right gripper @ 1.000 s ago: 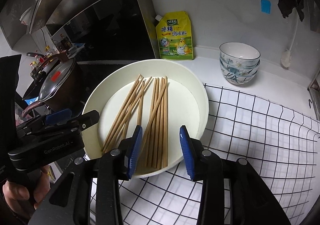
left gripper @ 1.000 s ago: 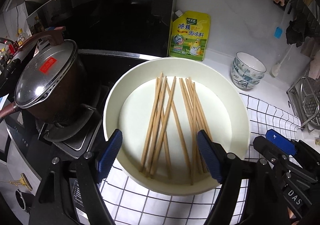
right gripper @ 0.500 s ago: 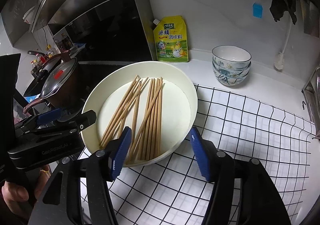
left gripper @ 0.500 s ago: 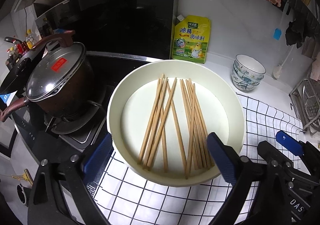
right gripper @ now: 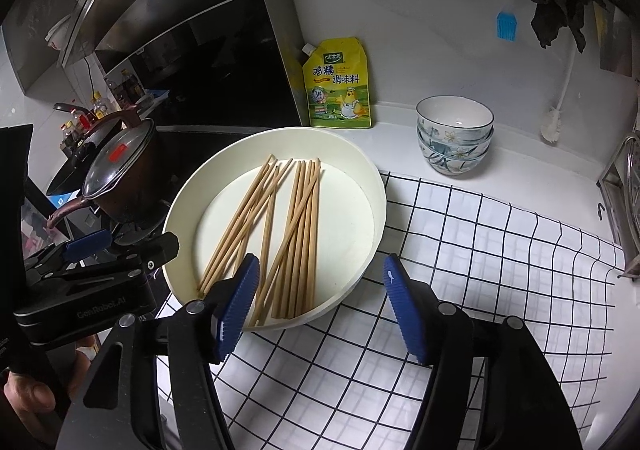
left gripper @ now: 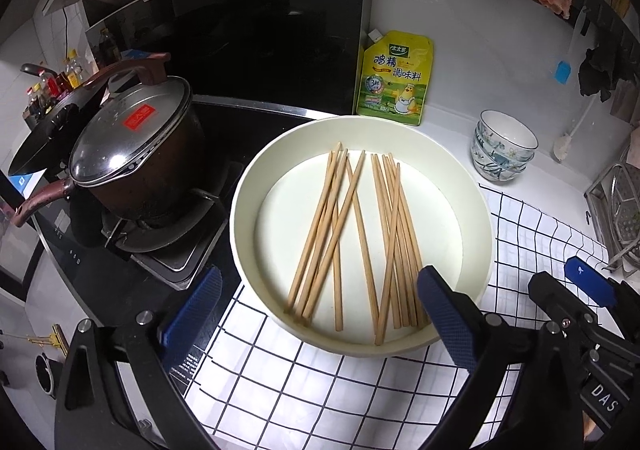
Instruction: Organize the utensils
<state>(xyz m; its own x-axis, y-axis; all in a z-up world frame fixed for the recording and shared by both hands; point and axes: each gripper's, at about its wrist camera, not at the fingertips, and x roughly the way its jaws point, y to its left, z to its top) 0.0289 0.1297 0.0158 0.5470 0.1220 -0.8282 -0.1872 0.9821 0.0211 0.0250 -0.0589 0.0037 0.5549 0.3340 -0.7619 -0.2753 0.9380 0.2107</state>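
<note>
Several wooden chopsticks (left gripper: 394,234) (right gripper: 308,209) lie loose in two rough bunches inside a round cream plate (left gripper: 242,209) (right gripper: 180,226). My left gripper (left gripper: 320,274) hovers over the plate's near rim. Its jaws are opening wide and nothing is held between them. My right gripper (right gripper: 320,260) hangs above the near rim over the right bunch. Its jaws are also opening, and its pads touch no chopstick. Each gripper shows in the other's view: the right gripper (left gripper: 568,282) at the right, the left gripper (right gripper: 132,246) at the left.
A lidded dark pot (left gripper: 132,137) sits on the stove left of the plate. A yellow seasoning pouch (left gripper: 394,77) leans on the back wall beside stacked patterned bowls (left gripper: 504,145). A black-and-white checked cloth (left gripper: 320,382) covers the counter, and a metal rack (left gripper: 616,209) stands far right.
Both grippers have pulled back and slightly up from the plate while their jaws widened. The chopsticks lie where they were.
</note>
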